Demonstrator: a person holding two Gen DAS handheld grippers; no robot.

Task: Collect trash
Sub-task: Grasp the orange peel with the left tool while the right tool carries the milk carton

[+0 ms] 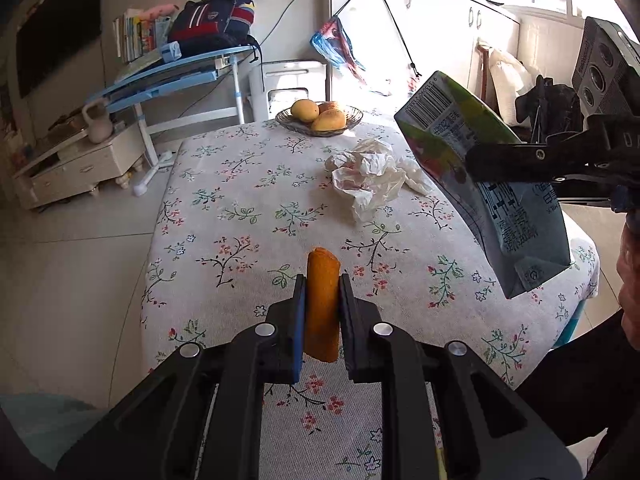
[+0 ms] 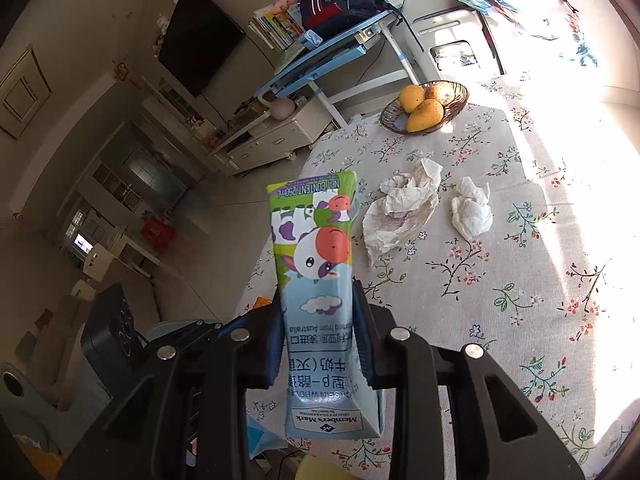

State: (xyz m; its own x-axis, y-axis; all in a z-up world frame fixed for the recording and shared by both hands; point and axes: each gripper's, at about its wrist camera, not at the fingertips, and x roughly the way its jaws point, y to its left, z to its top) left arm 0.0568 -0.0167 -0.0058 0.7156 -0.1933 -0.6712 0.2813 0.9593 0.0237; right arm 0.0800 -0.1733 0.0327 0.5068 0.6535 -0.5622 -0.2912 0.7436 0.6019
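The table, covered with a floral cloth, extends ahead of and beneath both tools; its near edge is cut off by the gripper bodies in both views.

The milk carton is clamped between the pads of the right gripper. It is held upside down (the print reads inverted), with its flattened end projecting forward past the fingertips and its folded end lying back toward the camera. In the left wrist view the same carton hangs tilted above the table's right side, crossed by one black finger of the right gripper; the far finger is hidden behind the carton.

Ahead and to the right of the carton, a crumpled paper wrapper lies on the cloth, with a smaller tissue wad just beside it on the right. In the left wrist view the two overlap and are hard to separate.

Beyond the paper, near the far table edge, a wire fruit bowl holds yellow fruit.

The left gripper is closed on an orange peel piece, which stands upright between the pads and projects past the fingertips above the cloth. Its lower end is in shadow; what the piece is cannot be told with certainty.
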